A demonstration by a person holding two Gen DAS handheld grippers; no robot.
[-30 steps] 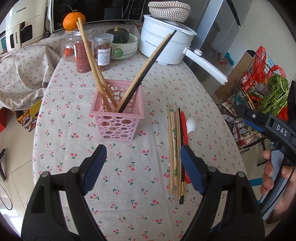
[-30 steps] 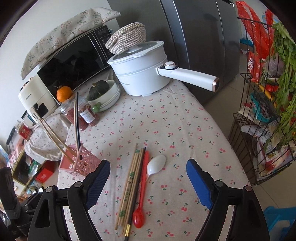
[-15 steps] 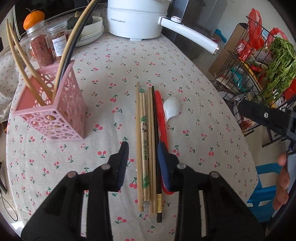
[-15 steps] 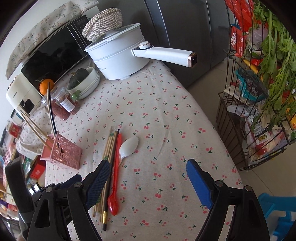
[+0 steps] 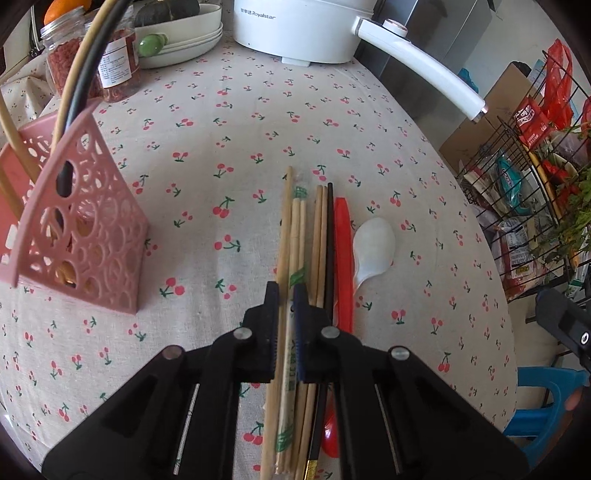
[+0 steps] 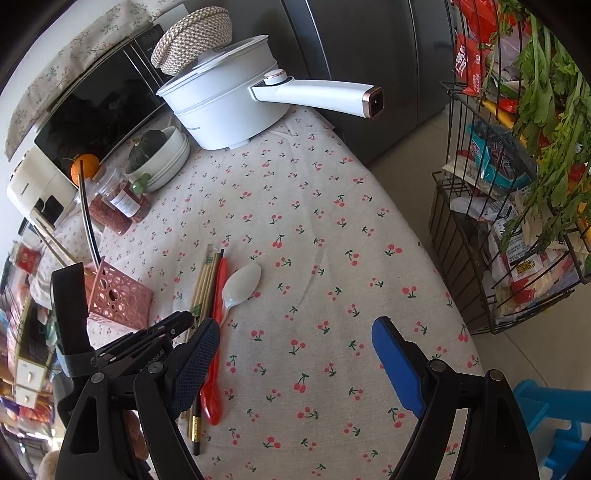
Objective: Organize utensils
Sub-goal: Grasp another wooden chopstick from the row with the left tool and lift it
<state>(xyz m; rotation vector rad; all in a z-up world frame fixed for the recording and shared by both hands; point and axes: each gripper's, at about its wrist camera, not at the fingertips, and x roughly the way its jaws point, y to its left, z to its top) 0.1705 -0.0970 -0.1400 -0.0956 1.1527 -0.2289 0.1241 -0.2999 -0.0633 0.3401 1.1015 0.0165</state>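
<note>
A row of utensils lies on the cherry tablecloth: bamboo chopsticks, a black chopstick, a red spoon and a white spoon. My left gripper is shut on the leftmost bamboo chopsticks, low over the cloth. The pink holder with several chopsticks stands to its left. My right gripper is open and empty, right of the utensil row; the left gripper and the pink holder show there too.
A white pot with a long handle, jars, a stack of plates and a microwave stand at the table's far end. A wire rack with greens and packets stands off the right edge. A blue stool is below.
My left gripper moved from the pink holder down over the utensil row and closed on the bamboo chopsticks. My right gripper drifted slightly back, still open.
</note>
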